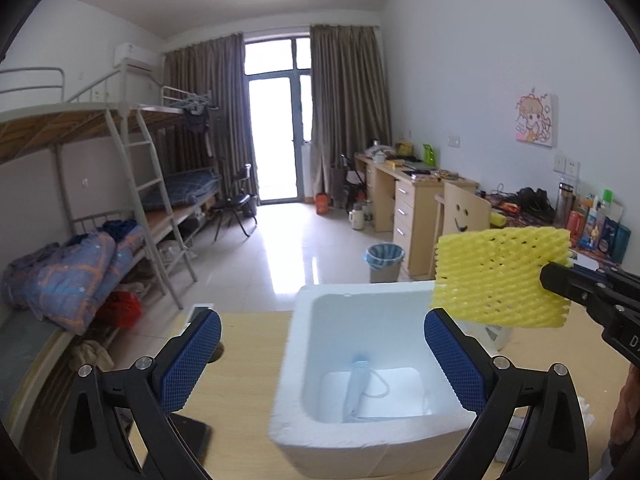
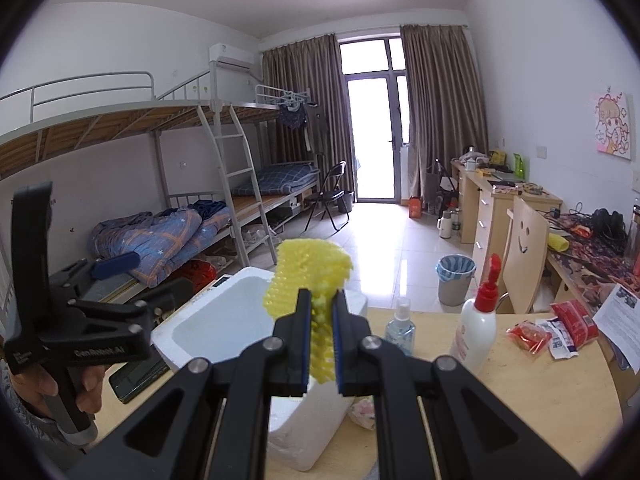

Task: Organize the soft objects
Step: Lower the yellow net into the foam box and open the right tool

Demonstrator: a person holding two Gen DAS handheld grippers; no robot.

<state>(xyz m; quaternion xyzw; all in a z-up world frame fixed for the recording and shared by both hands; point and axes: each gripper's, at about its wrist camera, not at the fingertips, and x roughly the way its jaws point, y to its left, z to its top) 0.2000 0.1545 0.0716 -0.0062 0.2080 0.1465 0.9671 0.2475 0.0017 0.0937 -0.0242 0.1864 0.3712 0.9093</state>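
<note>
Closest to the right wrist camera, the right gripper (image 2: 320, 332) is clamped narrowly on a yellow foam net (image 2: 310, 276), squeezing its lower part flat between the blue pads while the rest fans out above.

Largest on the counter (image 1: 248, 344) is the white foam box (image 1: 304, 432), open-topped, with a pale corded item (image 1: 358, 386) lying on its floor. The net hangs in the air just above and beside the box's right rim, not touching it.

That net looks very light, soft and springy; it crushes easily and would likely spring back, so a pinch across a flat edge, as now, seems enough. It may snag on the rim if dragged.

Over the box, the left gripper (image 1: 322, 356) stands wide apart and holds nothing, its pads on either side of the opening.
</note>
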